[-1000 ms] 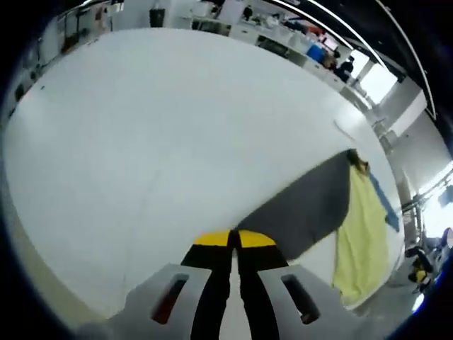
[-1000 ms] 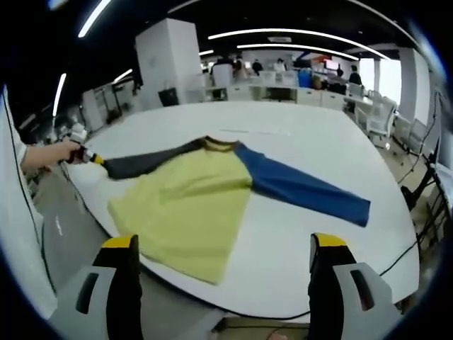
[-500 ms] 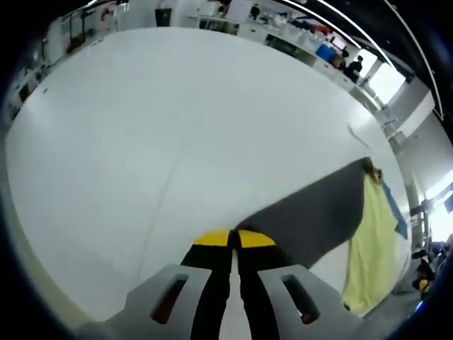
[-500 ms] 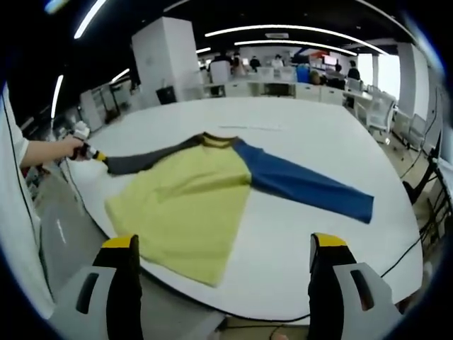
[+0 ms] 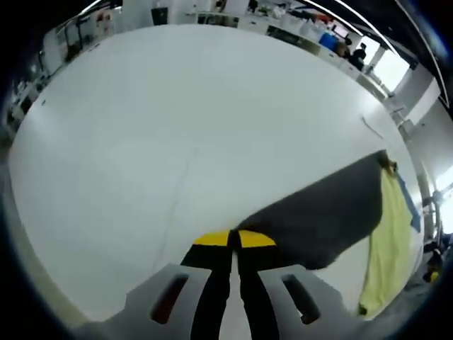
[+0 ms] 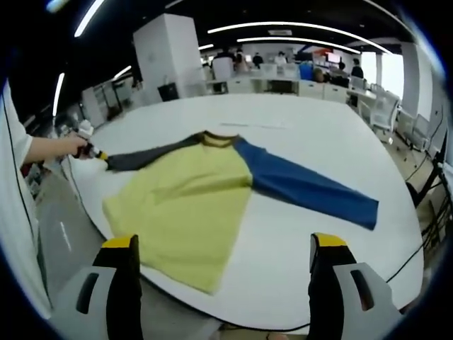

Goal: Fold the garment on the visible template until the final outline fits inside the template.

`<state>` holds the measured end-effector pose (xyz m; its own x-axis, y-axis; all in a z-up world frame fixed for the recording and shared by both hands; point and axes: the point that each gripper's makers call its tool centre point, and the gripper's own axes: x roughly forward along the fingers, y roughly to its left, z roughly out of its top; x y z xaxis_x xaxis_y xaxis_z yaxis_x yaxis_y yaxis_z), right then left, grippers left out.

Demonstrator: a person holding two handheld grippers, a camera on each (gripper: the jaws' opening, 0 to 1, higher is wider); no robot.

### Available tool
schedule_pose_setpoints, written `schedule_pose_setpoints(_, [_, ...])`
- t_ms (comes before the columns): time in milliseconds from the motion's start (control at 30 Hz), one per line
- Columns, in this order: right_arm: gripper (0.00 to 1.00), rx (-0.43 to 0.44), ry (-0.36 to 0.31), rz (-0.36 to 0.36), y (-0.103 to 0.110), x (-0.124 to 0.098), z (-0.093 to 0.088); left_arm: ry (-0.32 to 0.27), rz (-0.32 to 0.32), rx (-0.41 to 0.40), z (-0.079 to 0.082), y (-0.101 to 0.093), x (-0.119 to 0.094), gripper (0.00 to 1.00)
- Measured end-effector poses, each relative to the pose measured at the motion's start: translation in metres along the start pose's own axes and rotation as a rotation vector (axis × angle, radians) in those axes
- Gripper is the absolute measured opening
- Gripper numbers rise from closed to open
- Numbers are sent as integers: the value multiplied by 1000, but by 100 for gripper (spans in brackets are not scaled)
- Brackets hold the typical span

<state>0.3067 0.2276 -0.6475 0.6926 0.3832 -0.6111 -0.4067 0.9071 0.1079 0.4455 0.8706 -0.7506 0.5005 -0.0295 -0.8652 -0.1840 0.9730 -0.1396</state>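
Observation:
A long-sleeved shirt lies spread on the white round table (image 6: 311,142): yellow body (image 6: 187,202), blue sleeve (image 6: 304,188) stretched to the right, dark grey sleeve (image 6: 145,157) stretched to the left. My left gripper (image 5: 234,239) is shut on the cuff of the grey sleeve (image 5: 318,216); in the right gripper view it shows as the left gripper (image 6: 90,151) in a person's hand at the table's left edge. My right gripper (image 6: 223,251) is open, held off the near edge of the table, apart from the shirt. The yellow body's (image 5: 388,234) hem hangs over the table edge.
A thin pale strip (image 6: 258,125) lies on the table beyond the collar. Desks, chairs and people fill the office behind the table. A person's white sleeve (image 6: 10,184) is at the left. A cable (image 6: 417,244) runs off the table's right edge.
The left gripper has pulled the grey sleeve's cuff a little further out along the table. The shirt has shifted slightly. The right gripper stays open.

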Motion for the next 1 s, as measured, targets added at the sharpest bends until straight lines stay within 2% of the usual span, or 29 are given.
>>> schedule_pose_setpoints(500, [99, 7, 28, 8, 1, 12, -2, 9, 46, 33, 14, 9, 21, 0])
schedule_pose_setpoints(1000, [99, 27, 22, 16, 0, 21, 0, -20, 88, 69, 36, 17, 34, 0])
